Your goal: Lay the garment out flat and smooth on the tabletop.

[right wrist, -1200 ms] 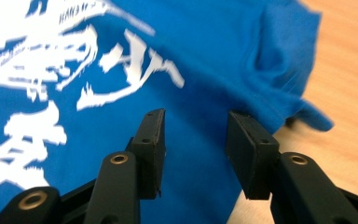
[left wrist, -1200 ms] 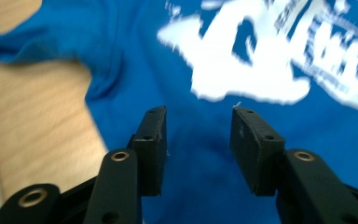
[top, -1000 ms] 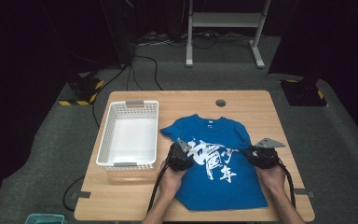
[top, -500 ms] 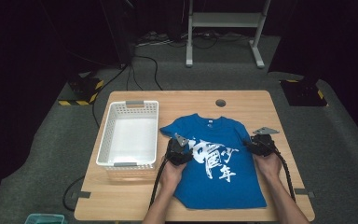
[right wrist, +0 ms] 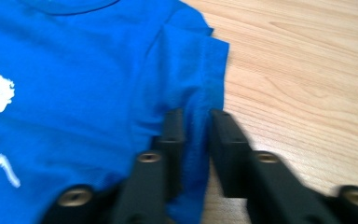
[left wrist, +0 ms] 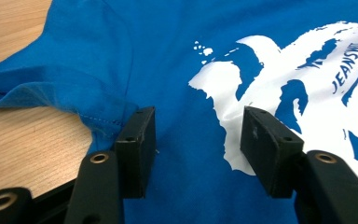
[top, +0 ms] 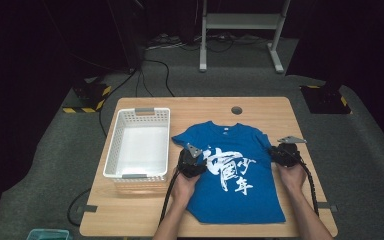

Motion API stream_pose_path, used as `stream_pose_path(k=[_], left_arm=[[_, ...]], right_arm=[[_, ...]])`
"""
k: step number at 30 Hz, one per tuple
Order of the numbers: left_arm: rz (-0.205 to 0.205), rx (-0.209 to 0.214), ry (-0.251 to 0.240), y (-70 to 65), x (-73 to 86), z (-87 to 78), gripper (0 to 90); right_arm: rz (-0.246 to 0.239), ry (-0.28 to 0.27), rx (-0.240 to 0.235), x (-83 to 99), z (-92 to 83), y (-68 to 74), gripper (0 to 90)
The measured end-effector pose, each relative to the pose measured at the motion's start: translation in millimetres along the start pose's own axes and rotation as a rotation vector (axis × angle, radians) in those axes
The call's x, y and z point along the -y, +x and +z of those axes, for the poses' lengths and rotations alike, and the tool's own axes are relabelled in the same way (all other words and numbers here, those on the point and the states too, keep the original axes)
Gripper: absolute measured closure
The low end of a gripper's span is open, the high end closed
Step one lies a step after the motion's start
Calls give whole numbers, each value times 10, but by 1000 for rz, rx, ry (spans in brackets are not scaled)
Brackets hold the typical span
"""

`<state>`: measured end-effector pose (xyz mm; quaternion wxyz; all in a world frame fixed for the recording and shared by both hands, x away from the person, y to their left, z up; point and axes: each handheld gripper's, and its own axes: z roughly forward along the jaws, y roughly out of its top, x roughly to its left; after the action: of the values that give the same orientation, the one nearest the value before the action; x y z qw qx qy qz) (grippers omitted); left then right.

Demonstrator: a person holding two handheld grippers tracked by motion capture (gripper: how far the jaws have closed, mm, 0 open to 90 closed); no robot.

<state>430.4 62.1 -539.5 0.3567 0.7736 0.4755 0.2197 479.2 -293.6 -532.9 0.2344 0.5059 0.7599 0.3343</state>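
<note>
A blue T-shirt [top: 240, 145] with a white print lies flat, front up, on the wooden table [top: 295, 112]. My left gripper [top: 191, 162] rests low over the shirt by its left sleeve seam. In the left gripper view the left gripper [left wrist: 198, 126] is open; its jaws have just been opening, and flat cloth [left wrist: 168, 46] lies under the gap. My right gripper [top: 282, 152] is at the shirt's right sleeve. In the right gripper view the right gripper [right wrist: 196, 116] has just been closing, narrow but apart, with the sleeve hem [right wrist: 209, 79] between its jaws.
A white slotted basket [top: 112, 150] stands at the table's left, close to the left sleeve. A round cable hole [top: 236, 110] sits near the far edge. Bare wood lies right of the shirt. A teal box [top: 47, 235] is on the floor.
My right gripper has moved a little away from the person along the shirt's right edge to the sleeve. The left gripper has stayed in place.
</note>
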Motion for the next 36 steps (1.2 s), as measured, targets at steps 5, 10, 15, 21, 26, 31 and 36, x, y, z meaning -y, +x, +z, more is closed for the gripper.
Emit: stream_pose_path(k=[5, 10, 15, 21, 26, 31, 36], left_arm=[[4, -1, 22, 5, -26, 0, 437], [-2, -4, 17, -2, -7, -14, 432], [1, -3, 40, -5, -15, -39, 429], [-3, 6, 41, 0, -10, -43, 398], [-4, 9, 27, 1, 2, -32, 383], [-2, 1, 3, -2, 33, -29, 378], [-2, 0, 3, -3, 33, -30, 377]], right_arm=[[-46, -26, -12, 29, -75, 87, 670], [-2, -8, 8, 48, -35, -17, 679], [6, -11, 32, 69, -106, -45, 651], [-11, -41, -23, 159, -243, 62, 598], [3, -67, -55, 232, -327, 107, 551], [-6, -60, -53, 306, -373, 132, 514], [-12, -29, -42, 381, -357, 118, 480]])
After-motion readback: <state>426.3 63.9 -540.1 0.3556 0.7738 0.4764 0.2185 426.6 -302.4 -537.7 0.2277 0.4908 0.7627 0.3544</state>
